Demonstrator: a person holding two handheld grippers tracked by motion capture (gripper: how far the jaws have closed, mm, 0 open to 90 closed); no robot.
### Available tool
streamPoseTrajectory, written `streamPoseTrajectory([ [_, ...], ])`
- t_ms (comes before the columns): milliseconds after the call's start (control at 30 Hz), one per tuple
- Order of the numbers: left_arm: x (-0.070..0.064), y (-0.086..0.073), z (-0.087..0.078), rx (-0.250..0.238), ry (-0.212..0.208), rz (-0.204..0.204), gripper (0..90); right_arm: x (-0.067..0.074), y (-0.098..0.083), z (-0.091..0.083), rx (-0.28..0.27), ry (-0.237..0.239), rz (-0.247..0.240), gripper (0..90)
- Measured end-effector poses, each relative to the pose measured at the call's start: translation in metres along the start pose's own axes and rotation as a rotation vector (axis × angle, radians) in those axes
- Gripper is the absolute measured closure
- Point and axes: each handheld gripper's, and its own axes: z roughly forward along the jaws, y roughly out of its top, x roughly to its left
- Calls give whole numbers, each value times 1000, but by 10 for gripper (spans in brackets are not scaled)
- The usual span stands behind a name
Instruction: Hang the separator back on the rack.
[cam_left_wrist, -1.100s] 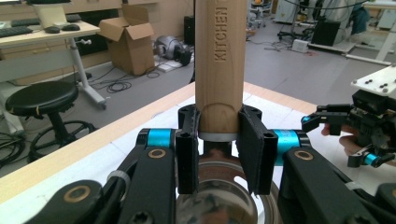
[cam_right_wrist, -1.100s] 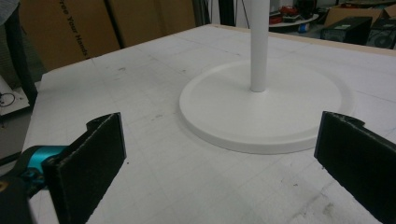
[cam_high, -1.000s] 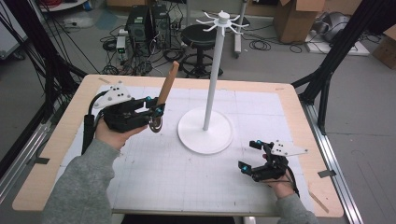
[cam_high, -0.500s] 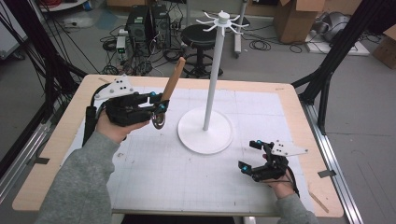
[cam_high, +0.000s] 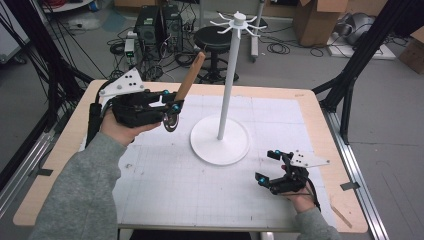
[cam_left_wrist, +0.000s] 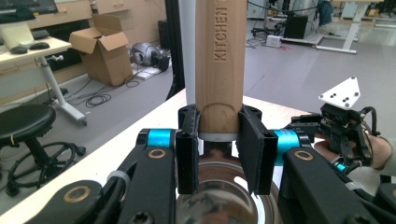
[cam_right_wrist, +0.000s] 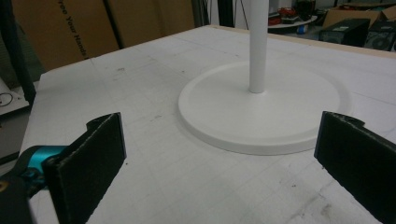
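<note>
A utensil with a wooden handle (cam_high: 189, 77) and a round metal head (cam_high: 171, 123) is held above the table's left side, handle tilted up toward the stand. My left gripper (cam_high: 170, 107) is shut on it where the handle (cam_left_wrist: 219, 60), stamped KITCHEN, meets the shiny bowl (cam_left_wrist: 219, 196). The white stand's pole (cam_high: 229, 75) rises from a round base (cam_high: 220, 145) to a ring of hooks (cam_high: 239, 22). My right gripper (cam_high: 266, 166) rests low at the front right, open and holding nothing, its jaws facing the base (cam_right_wrist: 266, 107).
The table's white gridded mat (cam_high: 165, 190) lies under both hands. A black stool (cam_high: 212, 37), computer cases and cables stand on the floor behind the table. Black frame legs (cam_high: 350, 75) flank the right edge. The right gripper (cam_left_wrist: 343, 126) appears past the handle.
My left gripper has risen with the utensil and shifted slightly toward the stand; the handle tip now sits higher. The right gripper has stayed where it was.
</note>
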Motion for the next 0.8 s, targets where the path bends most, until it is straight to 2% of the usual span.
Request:
streamPoseTrajectory([
  [800, 6, 25, 18, -39, 23, -18, 695, 0, 0, -1, -13, 4, 7, 12],
])
